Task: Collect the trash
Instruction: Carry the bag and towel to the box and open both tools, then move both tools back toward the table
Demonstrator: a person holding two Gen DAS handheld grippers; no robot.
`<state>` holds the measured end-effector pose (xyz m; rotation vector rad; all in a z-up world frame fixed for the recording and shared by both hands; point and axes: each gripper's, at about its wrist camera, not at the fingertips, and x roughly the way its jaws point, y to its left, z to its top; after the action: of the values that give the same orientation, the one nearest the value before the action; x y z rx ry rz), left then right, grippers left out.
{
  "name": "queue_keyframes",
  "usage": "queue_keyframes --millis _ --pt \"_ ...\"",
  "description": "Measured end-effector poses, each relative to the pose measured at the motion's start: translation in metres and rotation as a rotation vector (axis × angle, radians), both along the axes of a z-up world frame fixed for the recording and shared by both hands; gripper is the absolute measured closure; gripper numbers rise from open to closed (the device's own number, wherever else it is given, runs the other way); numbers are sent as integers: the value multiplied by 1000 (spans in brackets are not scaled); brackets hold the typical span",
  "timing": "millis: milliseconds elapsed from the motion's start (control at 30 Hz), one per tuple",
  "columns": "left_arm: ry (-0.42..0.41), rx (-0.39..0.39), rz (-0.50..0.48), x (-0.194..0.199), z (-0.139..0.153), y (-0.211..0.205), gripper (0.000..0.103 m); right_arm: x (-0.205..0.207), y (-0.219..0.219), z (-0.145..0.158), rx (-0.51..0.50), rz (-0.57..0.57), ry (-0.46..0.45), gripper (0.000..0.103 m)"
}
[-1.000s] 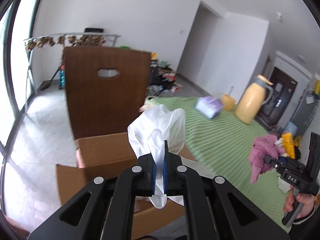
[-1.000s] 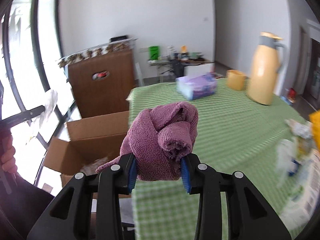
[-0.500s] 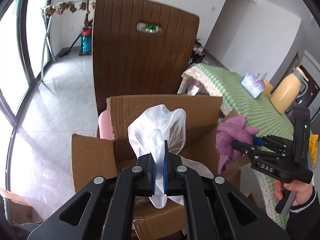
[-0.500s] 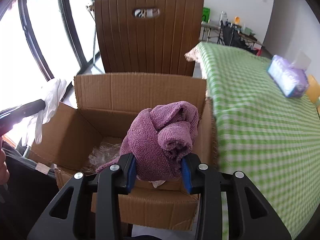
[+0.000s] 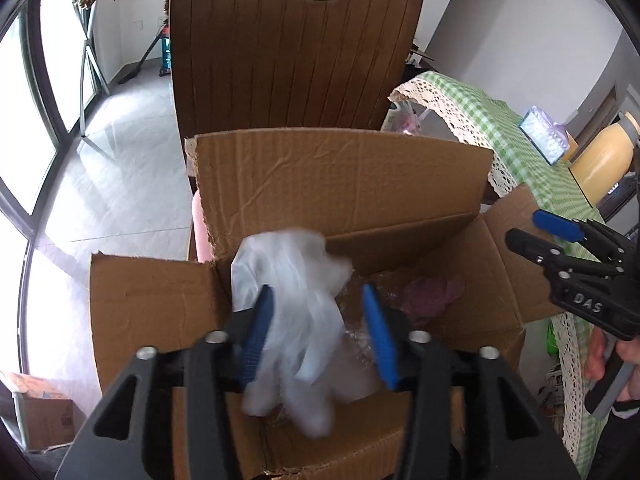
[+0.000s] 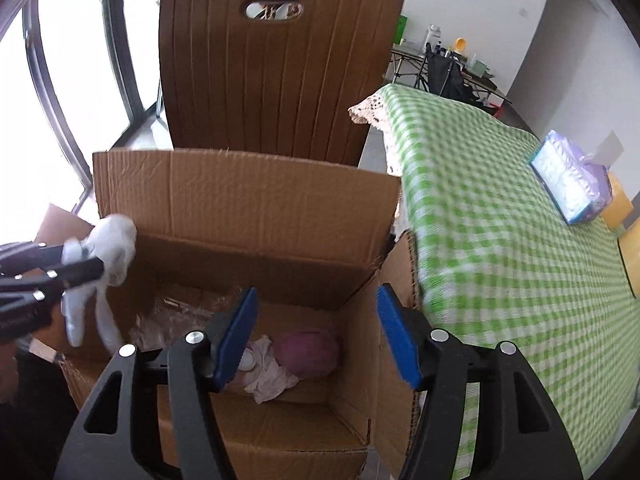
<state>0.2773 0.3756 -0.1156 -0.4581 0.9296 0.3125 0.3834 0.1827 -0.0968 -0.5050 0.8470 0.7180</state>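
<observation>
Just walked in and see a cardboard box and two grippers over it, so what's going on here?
A person is tidying trash into an open cardboard box in front of a brown chair. The right gripper is open above the box, with the purple cloth lying inside on the bottom. The left gripper is open too, and the clear plastic glove between its fingers looks blurred, seemingly dropping into the box.
</observation>
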Motion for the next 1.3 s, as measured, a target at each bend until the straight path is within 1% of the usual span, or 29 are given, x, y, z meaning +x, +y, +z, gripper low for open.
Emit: queue_keyframes --millis 33,67,133,233,267,333,467,567,633,667,767,867,967,1067,1133,1200,1300 --pt "2 5 0 2 2 0 44 0 0 2 5 9 5 43" --pt "6 9 1 2 4 1 35 0 0 3 14 24 20 43" --pt "-6 17 5 0 9 1 34 -2 1 4 39 56 82 43" --pt "-14 37 3 -3 16 0 34 -3 3 1 50 78 157 43" --pt "-20 42 3 -5 19 -1 34 -5 5 1 47 78 165 43" --pt "-31 48 -1 -9 25 -3 29 -7 6 -1 32 70 172 43" --pt "-41 82 -15 -17 35 -8 28 -12 1 6 50 63 167 43" --pt "-64 86 -10 -22 48 -12 28 -15 -9 21 83 49 142 43" --pt "-101 107 -6 -28 62 -17 28 -21 -21 35 118 30 107 43" --pt "-127 122 -3 -32 70 -20 26 -23 -27 41 130 20 94 40" --pt "-201 161 -7 -41 90 -32 18 -34 -53 62 179 -28 35 40" --pt "-260 208 -9 -47 110 -47 15 -45 -77 82 244 -71 -22 38" --pt "-348 267 1 -59 133 -66 12 -62 -102 102 328 -91 -95 37" --pt "-444 341 -9 -75 155 -91 8 -83 -133 121 415 -125 -202 31" --pt "-503 372 -50 -84 167 -111 8 -99 -161 133 473 -166 -262 30" --pt "-537 381 -99 -89 174 -133 8 -113 -190 141 503 -213 -306 30" --pt "-582 387 -176 -92 182 -169 8 -138 -250 151 535 -328 -387 27"
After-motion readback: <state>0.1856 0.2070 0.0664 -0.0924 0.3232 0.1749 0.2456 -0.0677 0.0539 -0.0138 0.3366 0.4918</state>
